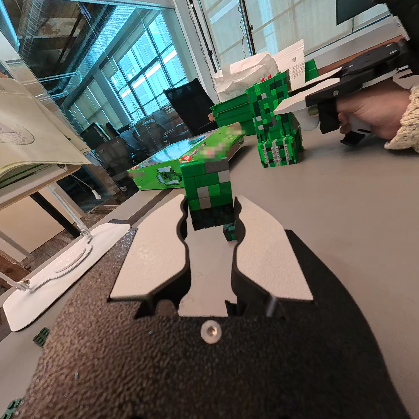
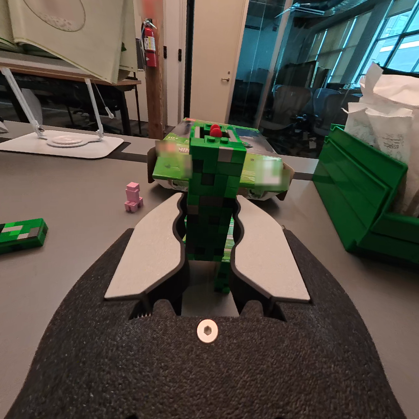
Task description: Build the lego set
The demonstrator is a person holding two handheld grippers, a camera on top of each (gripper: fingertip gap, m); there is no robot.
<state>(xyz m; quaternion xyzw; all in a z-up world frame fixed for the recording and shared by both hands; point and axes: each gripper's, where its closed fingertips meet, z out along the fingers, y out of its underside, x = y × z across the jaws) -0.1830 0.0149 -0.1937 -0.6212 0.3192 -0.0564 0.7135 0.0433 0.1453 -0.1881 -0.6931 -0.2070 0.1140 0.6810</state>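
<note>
My left gripper is shut on a green tiled Lego block with a dark lower part, which sticks out past the fingertips above the grey table. My right gripper is shut on the sides of the tall green creeper body, which has red studs on top. In the left wrist view the body stands upright on its legs at the right, with the right gripper and a hand on it. A green tiled piece shows at the left edge of the right wrist view.
The green set box lies behind the creeper. A pink pig figure stands to the left. Green bins and white paper bags are at the right. An open instruction book sits on a white stand. Small dark green pieces lie near it. Spacing between my two grippers at the tips: around 25 cm. To the green tiled piece: left tips about 10 cm, right tips about 20 cm.
</note>
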